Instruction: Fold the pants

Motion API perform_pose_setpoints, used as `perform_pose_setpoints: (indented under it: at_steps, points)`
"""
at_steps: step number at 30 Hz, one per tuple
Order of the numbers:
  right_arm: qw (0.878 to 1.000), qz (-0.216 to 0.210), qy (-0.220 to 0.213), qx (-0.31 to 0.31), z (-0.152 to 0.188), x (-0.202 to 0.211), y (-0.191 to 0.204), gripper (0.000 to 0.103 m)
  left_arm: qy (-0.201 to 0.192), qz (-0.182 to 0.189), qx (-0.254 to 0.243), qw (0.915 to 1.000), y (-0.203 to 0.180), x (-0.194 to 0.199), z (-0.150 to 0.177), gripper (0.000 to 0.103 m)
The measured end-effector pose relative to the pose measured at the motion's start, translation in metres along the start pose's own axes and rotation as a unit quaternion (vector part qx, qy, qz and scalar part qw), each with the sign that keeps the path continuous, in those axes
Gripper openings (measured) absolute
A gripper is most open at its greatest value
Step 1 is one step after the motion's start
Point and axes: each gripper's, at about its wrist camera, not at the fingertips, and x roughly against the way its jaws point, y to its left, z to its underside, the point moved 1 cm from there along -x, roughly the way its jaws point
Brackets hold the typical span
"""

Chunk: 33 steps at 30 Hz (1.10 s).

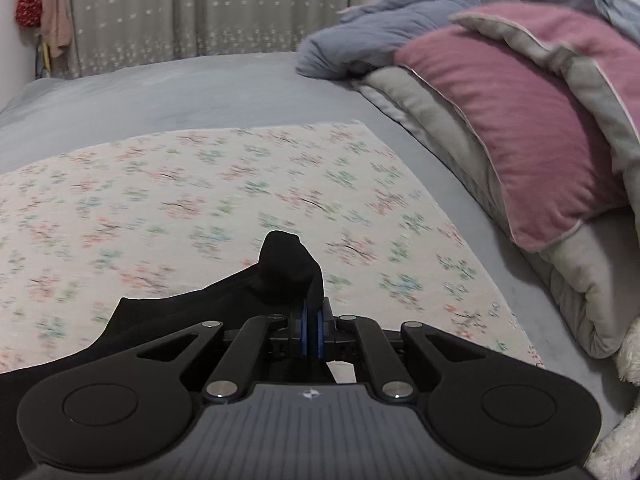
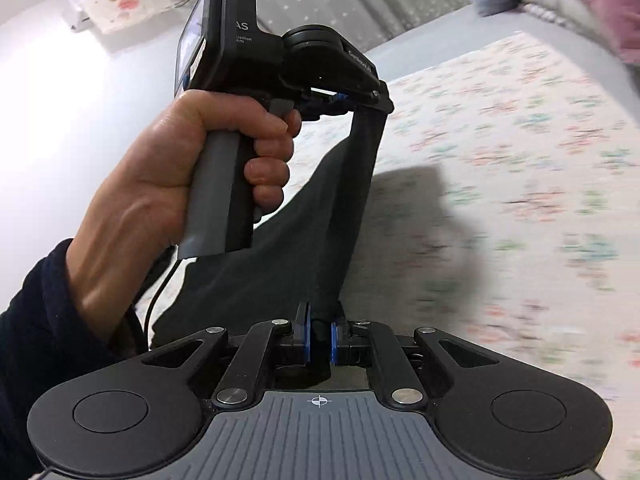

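Observation:
The black pants (image 1: 280, 276) hang in the air between both grippers, above a floral sheet (image 1: 200, 200) on the bed. My left gripper (image 1: 311, 330) is shut on a bunched edge of the pants. In the right wrist view the pants (image 2: 304, 232) stretch from my right gripper (image 2: 319, 338), which is shut on them, up to the left gripper (image 2: 376, 98), which also pinches the cloth. The person's left hand (image 2: 192, 168) holds the left gripper's handle. The lower part of the pants is hidden below both views.
A pink pillow (image 1: 520, 120) and grey bedding (image 1: 580, 272) lie piled at the right of the bed. A blue-grey blanket (image 1: 380, 36) lies behind them. A curtain (image 1: 200, 8) hangs at the back. The floral sheet (image 2: 520, 160) spreads right of the pants.

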Motion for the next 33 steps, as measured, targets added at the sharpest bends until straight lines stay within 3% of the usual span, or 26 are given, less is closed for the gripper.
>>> perform_pose_setpoints:
  at_steps: [4,7,13,21,27,33]
  points:
    - [0.999,0.037,0.011,-0.021,0.009,-0.014,-0.005,0.009,0.031,-0.002,0.01,0.9995,-0.015,-0.037,0.023,0.013]
    - [0.997,0.062,0.038,-0.017,0.018,-0.022,-0.015,0.009,0.044,-0.001,-0.014,0.9989,-0.022,-0.051,0.035,0.013]
    - [0.996,0.071,0.052,-0.021,0.024,-0.029,-0.026,0.009,0.057,0.025,-0.02,0.9979,-0.01,-0.064,0.028,0.017]
    - [0.995,0.08,0.054,-0.022,0.014,-0.03,-0.023,0.009,0.025,0.026,-0.054,0.9979,-0.02,-0.065,0.017,0.027]
    - [0.994,0.082,0.059,-0.028,0.015,-0.036,-0.026,0.009,-0.013,0.034,-0.036,0.9987,0.012,-0.036,0.0,0.039]
    - [0.994,0.087,0.06,-0.03,0.013,-0.044,-0.027,0.01,-0.036,0.018,0.011,0.9991,0.09,0.011,-0.001,0.049]
